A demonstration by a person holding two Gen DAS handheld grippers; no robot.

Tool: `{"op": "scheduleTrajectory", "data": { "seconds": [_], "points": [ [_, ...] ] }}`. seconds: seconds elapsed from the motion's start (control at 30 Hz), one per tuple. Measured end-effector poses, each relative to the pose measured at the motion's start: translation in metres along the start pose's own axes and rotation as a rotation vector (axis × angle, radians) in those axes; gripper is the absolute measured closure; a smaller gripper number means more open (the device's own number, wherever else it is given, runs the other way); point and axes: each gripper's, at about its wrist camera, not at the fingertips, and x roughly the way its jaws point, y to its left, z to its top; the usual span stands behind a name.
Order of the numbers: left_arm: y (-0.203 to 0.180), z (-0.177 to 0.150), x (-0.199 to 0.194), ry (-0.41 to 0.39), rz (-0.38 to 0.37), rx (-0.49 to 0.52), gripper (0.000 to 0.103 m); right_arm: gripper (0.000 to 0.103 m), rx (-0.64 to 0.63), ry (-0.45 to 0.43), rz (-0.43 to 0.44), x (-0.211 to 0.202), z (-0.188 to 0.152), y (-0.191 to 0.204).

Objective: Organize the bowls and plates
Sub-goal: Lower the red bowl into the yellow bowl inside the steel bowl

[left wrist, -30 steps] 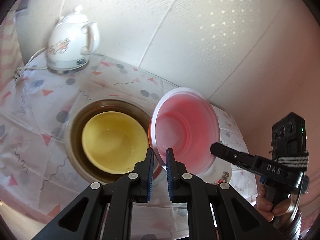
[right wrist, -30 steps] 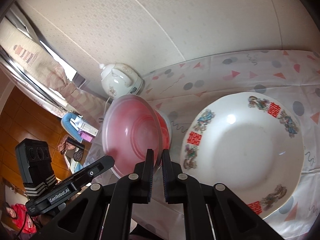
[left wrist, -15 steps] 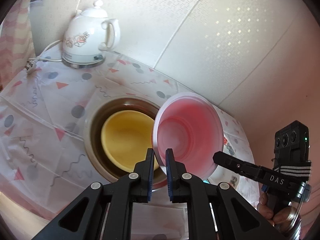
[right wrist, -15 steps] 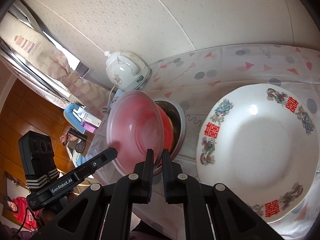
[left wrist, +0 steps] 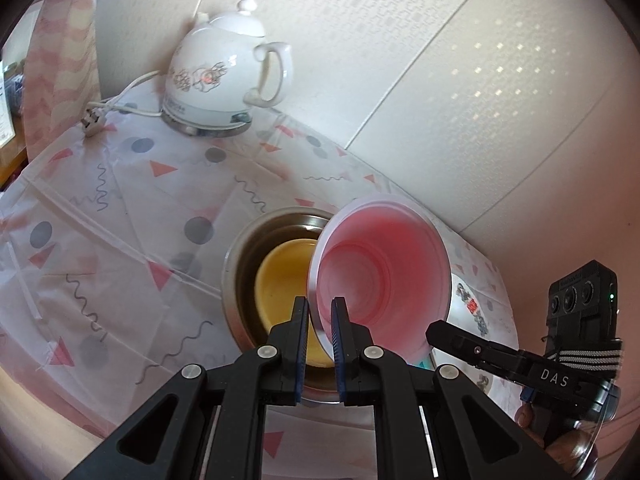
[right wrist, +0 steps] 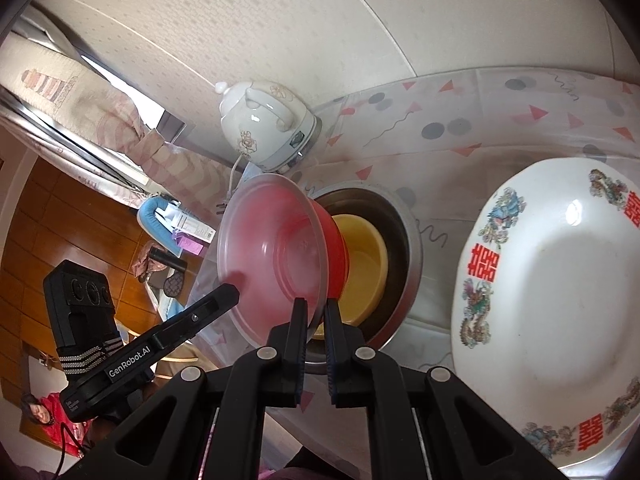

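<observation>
At the bottom centre of the frame, we are pinching the near rim of a red bowl (left wrist: 380, 276) between the blue pads of our left gripper (left wrist: 320, 316), the bowl tilting on edge with its open side facing the lens. Just left of it, a yellow bowl (left wrist: 280, 280) is sitting inside a steel bowl (left wrist: 240, 248) on the patterned tablecloth (left wrist: 120, 208). At lower right, our right gripper (left wrist: 434, 330) is reaching in toward the red bowl's rim, a decorated white plate (left wrist: 476, 308) peeking out behind. A white electric kettle (left wrist: 220, 76) is standing at upper left against the wall.
</observation>
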Motion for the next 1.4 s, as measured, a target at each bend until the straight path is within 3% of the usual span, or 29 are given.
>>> {"op": "scheduleTrajectory", "data": {
  "seconds": [0.7, 1.4],
  "points": [
    [0.015, 0.007, 0.023, 0.047, 0.043, -0.025, 0.092, 0.094, 0.054, 0.061, -0.044, 0.025, 0.003, -0.007],
    [0.022, 0.005, 0.038, 0.07, 0.087, 0.0, 0.092, 0.086, 0.051, 0.074, -0.112, 0.035, 0.0, -0.013]
  ]
}}
